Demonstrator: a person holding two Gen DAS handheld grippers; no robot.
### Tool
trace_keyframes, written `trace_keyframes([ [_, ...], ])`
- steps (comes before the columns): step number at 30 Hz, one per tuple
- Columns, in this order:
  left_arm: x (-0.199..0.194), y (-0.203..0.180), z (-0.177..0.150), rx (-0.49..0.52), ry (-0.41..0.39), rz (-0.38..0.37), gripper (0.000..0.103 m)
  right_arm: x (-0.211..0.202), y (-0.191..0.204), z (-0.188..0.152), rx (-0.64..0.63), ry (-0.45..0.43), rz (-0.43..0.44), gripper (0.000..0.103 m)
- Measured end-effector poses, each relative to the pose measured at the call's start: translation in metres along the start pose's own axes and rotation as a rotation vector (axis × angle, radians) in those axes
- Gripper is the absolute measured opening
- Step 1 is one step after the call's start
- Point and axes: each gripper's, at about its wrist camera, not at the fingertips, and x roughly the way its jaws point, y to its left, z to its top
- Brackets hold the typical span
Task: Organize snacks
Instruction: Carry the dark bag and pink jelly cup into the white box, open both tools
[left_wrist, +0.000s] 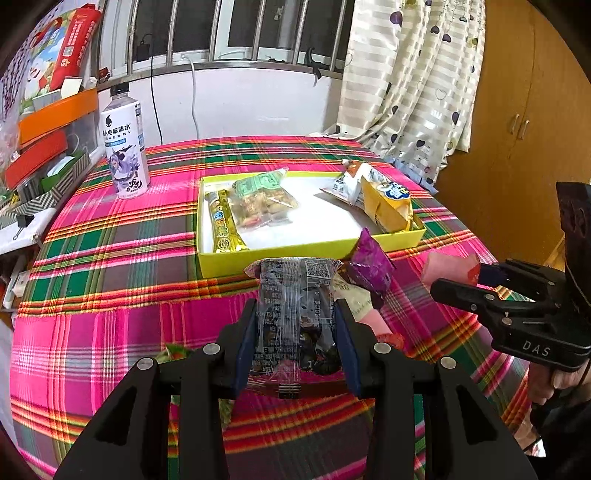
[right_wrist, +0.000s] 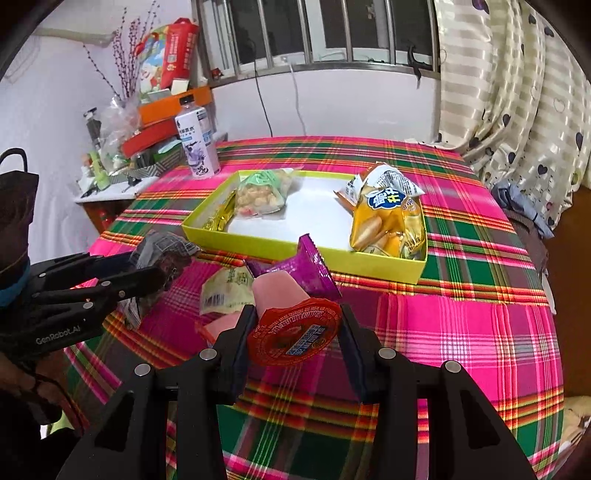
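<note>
both grippers loaded at once, one snack each, presumably so two items go to the yellow box (right_wrist: 295, 254) in one trip.

left gripper (left_wrist: 297, 328): fingers clenched on a clear packet (left_wrist: 295, 295) with dark contents, held upright by its lower half so the printed top stands free above the pads. it hangs just short of the box's near wall.

right gripper (right_wrist: 295, 332): fingers clamped on a pink jelly cup (right_wrist: 284, 299), gripped at the rim with the red foil lid (right_wrist: 293, 332) facing the camera and the body pointing toward the box. holding at the rim, the widest and stiffest part, likely keeps the soft cup from being crushed. it too sits short of the near wall, toward the box's right end.

inside the box: gold stick pack (left_wrist: 221, 221) and green-topped bag of crackers (left_wrist: 262, 199) packed against the left wall; yellow chip bag (right_wrist: 388, 218) leaning in the right corner. the white middle floor is bare, the obvious drop zone.

not yet sorted, on the plaid surface (right_wrist: 461, 332) in front of the near wall: purple wrapper (right_wrist: 310, 266), pale green-print packet (right_wrist: 227, 291), and possibly a second pink cup, mostly hidden behind the right fingers.

drink bottle (left_wrist: 123, 147) stands left of the box, beyond its far corner, clear of the path.
</note>
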Motion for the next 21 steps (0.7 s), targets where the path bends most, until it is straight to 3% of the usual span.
trace_keyframes([
  [21,0.024,0.027,0.039,-0.029,-0.031,0.020,0.041,0.022,-0.007,0.035,-0.013,-0.020,-0.011,0.042],
])
